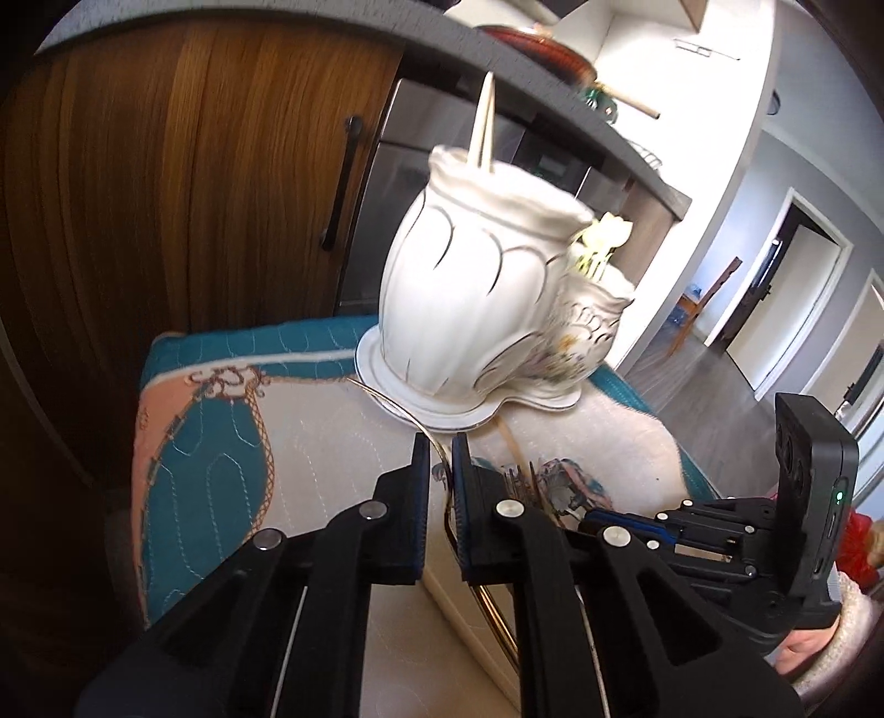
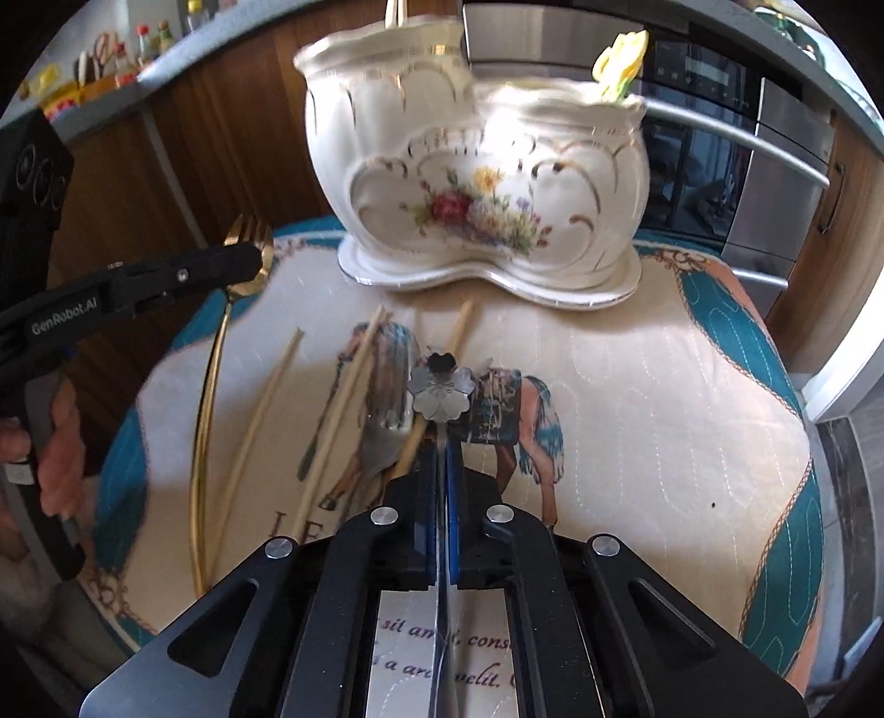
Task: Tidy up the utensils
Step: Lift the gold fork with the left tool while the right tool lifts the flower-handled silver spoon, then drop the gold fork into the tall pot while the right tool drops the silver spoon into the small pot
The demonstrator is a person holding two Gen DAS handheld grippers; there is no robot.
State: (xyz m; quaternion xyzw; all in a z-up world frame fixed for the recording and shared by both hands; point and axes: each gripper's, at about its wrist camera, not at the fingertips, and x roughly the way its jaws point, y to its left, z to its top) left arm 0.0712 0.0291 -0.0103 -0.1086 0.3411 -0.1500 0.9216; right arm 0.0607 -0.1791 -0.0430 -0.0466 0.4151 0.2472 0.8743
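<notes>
A white porcelain two-pot utensil holder (image 2: 475,182) with gold trim and painted flowers stands at the far side of a quilted mat (image 2: 635,397); it also shows in the left wrist view (image 1: 469,292). Chopsticks (image 1: 482,121) stick out of its larger pot, a yellow-handled piece (image 2: 621,61) out of the smaller. My right gripper (image 2: 440,447) is shut on a silver flower-ended utensil (image 2: 440,389). My left gripper (image 1: 440,442) straddles the gold utensils (image 2: 207,397), jaws narrowly apart; it shows from the side in the right wrist view (image 2: 251,259). Loose chopsticks (image 2: 265,408) and a silver fork (image 2: 387,408) lie on the mat.
Wooden cabinet doors (image 1: 182,182) and a steel oven front (image 2: 746,165) stand close behind the mat. A countertop above holds bottles (image 2: 149,38) and a red dish (image 1: 541,49). A hallway with doors (image 1: 801,287) opens to the right.
</notes>
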